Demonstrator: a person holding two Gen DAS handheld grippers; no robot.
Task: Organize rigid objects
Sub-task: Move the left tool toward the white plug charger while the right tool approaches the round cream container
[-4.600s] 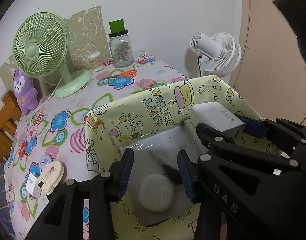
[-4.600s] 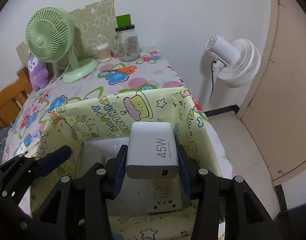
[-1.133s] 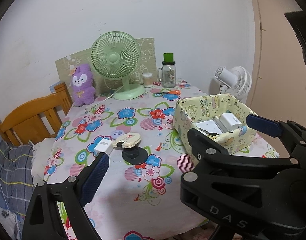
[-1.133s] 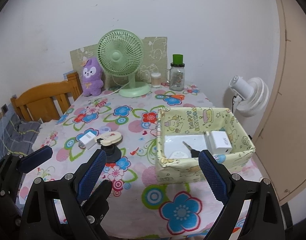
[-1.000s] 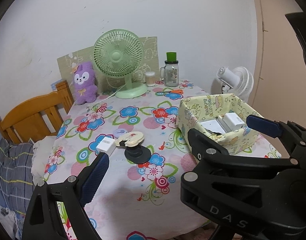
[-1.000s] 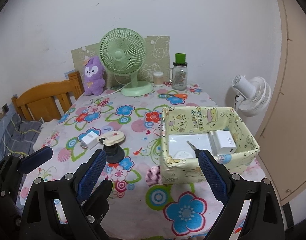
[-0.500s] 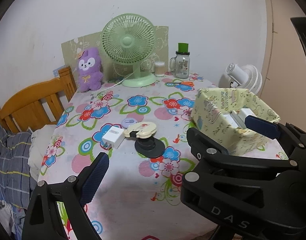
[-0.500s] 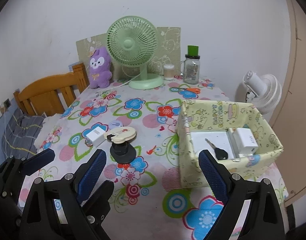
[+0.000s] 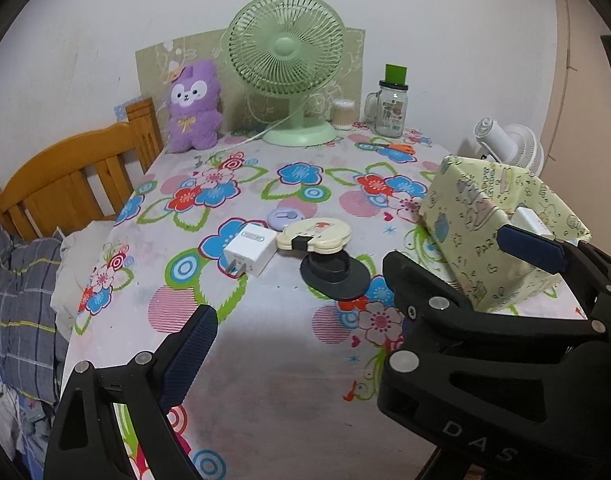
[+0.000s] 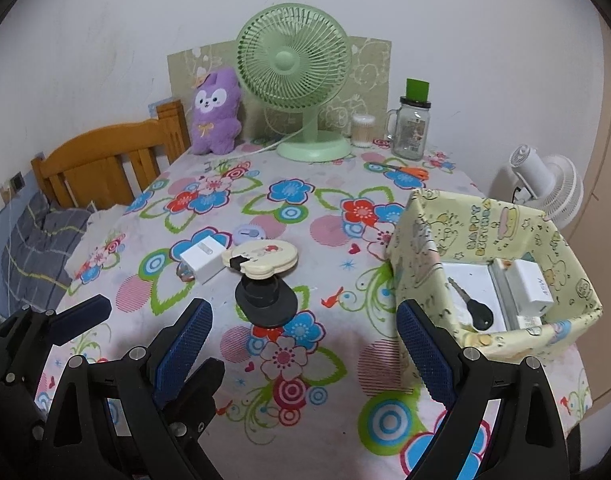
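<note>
Both grippers hang above the near edge of the worktop (image 10: 265,412) with their fingers spread wide and nothing between them. The left gripper (image 9: 297,320) shows one blue-padded finger at the lower left of its view; its other finger is hidden there behind the right gripper (image 10: 303,344), which sits close on its right. Three loose things are left out on the flowered cloth, clustered ahead of the fingers: a white plug-in charger (image 10: 203,258), a cream clip-shaped case (image 10: 261,259) touching the charger's right side and resting on a black round stand (image 10: 265,300), and a small lilac disc (image 10: 248,235) just behind them. The patterned box (image 10: 417,248) stands well to the right, already holding a key (image 10: 471,304) and a larger white charger (image 10: 531,284). The cluster lies straight ahead and a little left of the right gripper's centre line, and ahead of the left gripper too, so either could reach it; I judge the left better placed for the charger. The charger lies flat with its prongs pointing toward the near left, its long side running diagonally, so the fingers would need to close across its shorter width.
</note>
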